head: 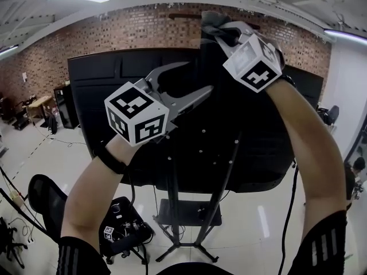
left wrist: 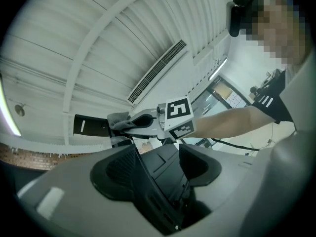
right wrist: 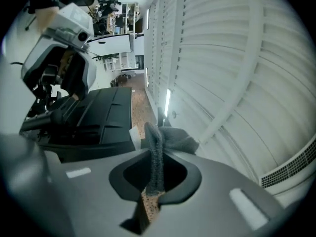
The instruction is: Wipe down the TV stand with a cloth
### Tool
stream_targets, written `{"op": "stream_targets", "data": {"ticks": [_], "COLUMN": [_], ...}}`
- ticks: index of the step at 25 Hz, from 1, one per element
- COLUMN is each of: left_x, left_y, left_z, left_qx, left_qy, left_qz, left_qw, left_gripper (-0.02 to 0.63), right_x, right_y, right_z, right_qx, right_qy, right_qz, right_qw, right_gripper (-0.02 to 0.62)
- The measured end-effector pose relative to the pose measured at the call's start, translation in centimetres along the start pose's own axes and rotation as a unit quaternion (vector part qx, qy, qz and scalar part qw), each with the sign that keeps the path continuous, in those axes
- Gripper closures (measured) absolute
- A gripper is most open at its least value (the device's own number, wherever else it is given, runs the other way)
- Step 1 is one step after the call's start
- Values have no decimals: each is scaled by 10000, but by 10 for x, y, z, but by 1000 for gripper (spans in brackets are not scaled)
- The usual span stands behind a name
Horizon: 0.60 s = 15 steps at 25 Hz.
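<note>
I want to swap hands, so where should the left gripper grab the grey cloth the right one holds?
Probably the loose bunch of the cloth sticking out past the tips of the right gripper, approached from beyond them with the open left gripper: the rest is pinched thin between the jaws.

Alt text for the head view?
The right gripper pinches a grey cloth near the top edge of a black TV, seen from its back, on a stand. The left gripper is open and empty, lower left. A brick wall is behind.
</note>
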State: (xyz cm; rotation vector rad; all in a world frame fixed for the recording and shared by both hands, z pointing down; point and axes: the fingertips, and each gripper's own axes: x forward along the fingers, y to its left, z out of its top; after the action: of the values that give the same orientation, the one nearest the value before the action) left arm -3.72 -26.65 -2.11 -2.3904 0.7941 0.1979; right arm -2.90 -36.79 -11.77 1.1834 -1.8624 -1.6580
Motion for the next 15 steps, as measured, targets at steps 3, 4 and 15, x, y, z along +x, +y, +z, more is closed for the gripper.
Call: {"op": "stream_targets", "data": {"ticks": [3, 4, 15], "left_x": [-1, -2, -19], "left_y": [0, 0, -34], "left_z": [-10, -14, -62], "left_qx": [-122, -158, -325], "left_qy": [12, 23, 182], "left_qz": [29, 41, 33], "left_qw": [9999, 9999, 9993], "left_gripper": [305, 305, 305], "right_x": [0, 0, -17], "right_y": [17, 21, 105], "right_z": [-5, -5, -21], "right_qx": [8, 70, -43], "right_qy": [36, 43, 230], "right_qz": [150, 214, 995], "right_qw": [9999, 9997, 9948], "right_gripper": [578, 578, 578]}}
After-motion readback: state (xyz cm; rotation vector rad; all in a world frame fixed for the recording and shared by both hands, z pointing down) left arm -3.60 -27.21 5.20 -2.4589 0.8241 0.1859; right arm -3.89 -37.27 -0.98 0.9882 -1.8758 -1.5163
